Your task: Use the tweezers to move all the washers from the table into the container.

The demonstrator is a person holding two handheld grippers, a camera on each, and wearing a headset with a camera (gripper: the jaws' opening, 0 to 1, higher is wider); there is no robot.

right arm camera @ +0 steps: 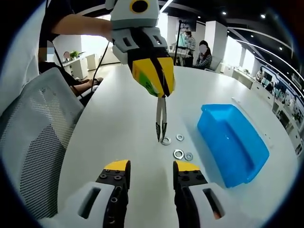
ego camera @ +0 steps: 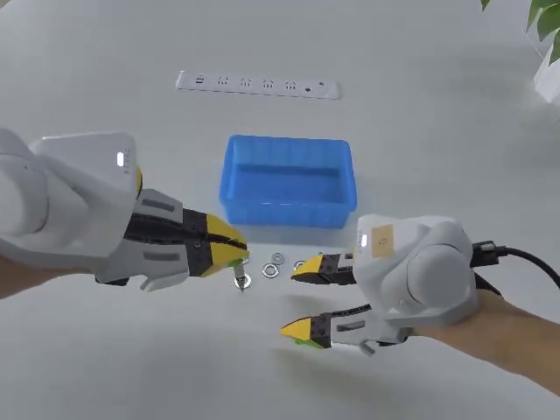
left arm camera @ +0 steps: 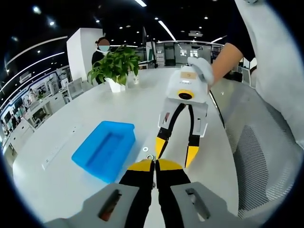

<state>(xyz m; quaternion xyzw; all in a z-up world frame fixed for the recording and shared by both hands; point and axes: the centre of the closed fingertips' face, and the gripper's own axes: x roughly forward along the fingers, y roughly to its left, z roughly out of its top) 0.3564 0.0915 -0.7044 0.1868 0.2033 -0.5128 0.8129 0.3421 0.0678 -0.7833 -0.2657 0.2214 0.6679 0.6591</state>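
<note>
- On the table in the head view, the left gripper [ego camera: 223, 252] is clenched on the tweezers [ego camera: 240, 278]. Their tips are down at a washer [ego camera: 245, 281], short of the blue container [ego camera: 289, 142]. A weak pinch could flick it away.
- Left gripper view: the right gripper [left arm camera: 175, 153], jaws apart and empty, hangs close and could bump the tweezers.
- Right gripper view: the tips meet the washer's rim, near the other washers [right arm camera: 178, 154]. It may slip on lifting.

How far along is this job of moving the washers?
Nothing looks done yet: the blue container looks empty. In hand: the left gripper has its jaws shut on the tweezers, whose tips are at one washer. Left to do: all four washers lie on the table. The right gripper hovers open nearby.
</note>
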